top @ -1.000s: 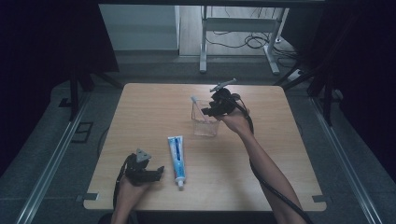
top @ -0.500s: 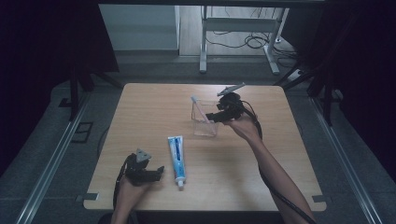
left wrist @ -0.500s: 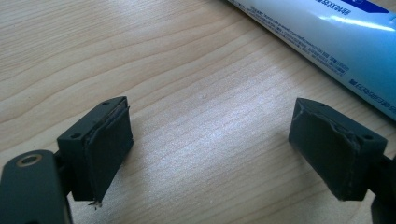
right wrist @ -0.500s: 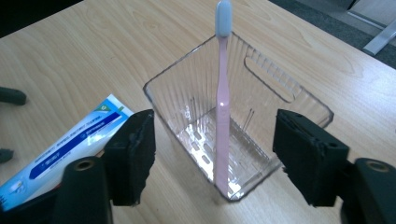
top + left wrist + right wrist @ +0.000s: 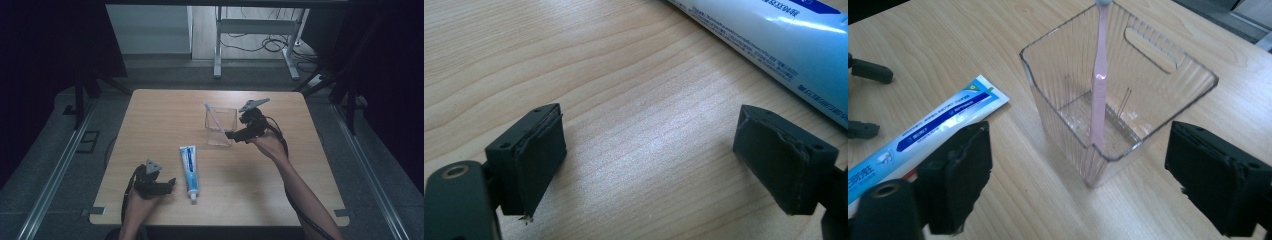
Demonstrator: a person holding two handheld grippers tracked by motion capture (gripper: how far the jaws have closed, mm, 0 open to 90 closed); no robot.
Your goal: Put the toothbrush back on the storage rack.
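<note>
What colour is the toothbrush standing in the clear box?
The thin plastic toothbrush is pale pink, clearest in the right gripper view.

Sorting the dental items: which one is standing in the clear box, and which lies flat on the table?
The pink toothbrush leans upright inside the box. The blue-and-white toothpaste tube lies flat on the table, outside it.
</note>
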